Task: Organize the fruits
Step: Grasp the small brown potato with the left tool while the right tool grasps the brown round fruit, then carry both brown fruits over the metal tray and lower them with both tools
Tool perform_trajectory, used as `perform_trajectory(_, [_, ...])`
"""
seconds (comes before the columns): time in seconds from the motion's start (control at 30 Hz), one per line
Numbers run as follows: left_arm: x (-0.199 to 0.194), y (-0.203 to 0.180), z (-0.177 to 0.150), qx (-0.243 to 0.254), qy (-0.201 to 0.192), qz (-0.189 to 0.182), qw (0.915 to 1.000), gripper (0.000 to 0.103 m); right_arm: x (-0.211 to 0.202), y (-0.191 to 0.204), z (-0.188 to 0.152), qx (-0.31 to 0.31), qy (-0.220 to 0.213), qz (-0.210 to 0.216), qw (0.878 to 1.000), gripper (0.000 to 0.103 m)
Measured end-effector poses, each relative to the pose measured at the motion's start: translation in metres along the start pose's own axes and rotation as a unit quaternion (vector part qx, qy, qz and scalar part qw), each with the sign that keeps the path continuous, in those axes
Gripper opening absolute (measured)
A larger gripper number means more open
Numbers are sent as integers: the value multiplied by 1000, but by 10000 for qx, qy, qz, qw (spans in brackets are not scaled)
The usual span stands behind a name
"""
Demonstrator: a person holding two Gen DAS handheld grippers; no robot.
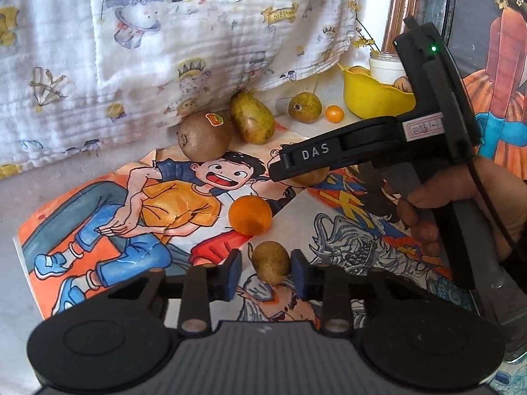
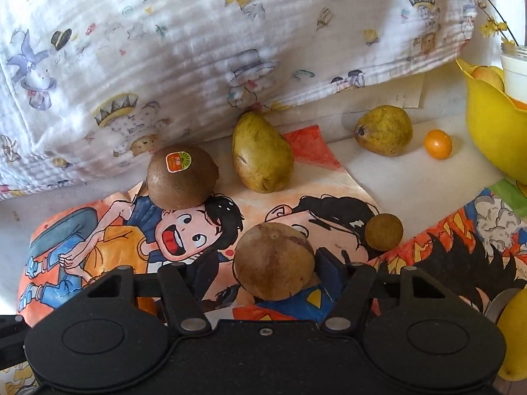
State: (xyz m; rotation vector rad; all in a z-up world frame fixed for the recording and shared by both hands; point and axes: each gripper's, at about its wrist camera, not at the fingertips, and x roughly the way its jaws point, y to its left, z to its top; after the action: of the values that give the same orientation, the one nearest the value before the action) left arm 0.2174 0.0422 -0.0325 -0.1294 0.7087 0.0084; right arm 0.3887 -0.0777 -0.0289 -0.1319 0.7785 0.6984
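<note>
In the left wrist view, the left tool (image 1: pixel 266 268) clamped a small round tan-brown fruit (image 1: pixel 271 261), just in front of the round orange tangerine (image 1: pixel 250 214) on the cartoon poster (image 1: pixel 138 217).

In the right wrist view, the right tool (image 2: pixel 275 271) gripped a larger round brown fruit (image 2: pixel 273 260), near the stickered brown kiwi (image 2: pixel 182 175).

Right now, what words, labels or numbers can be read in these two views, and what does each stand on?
"DAS": on a finger of the right tool, in the left wrist view.
"Magic": on a yellow ribbon printed on the white cloth, upside down.
Kiwi sticker: too small to read.
White label on the right tool's body: blurred, unreadable.
</note>
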Motion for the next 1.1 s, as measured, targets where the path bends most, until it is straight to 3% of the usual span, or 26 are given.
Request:
perform_trajectory(0.2, [-1, -2, -2, 6, -31, -18, 10000, 27, -1, 3, -1, -169, -80, -214, 9996, 52])
perform_trajectory(0.4, [-1, 0, 0, -115, -35, -28, 9999, 27, -2, 5, -3, -295, -112, -243, 9992, 51])
perform_trajectory(0.73, [-11, 1, 3, -259, -176, 62, 9995, 27, -21, 7, -6, -112, -310, 132, 9994, 50])
perform_trajectory(1.1, [-39, -15, 16, -36, -385, 107, 9992, 27, -86, 0, -11, 60, -628, 267, 9977, 50])
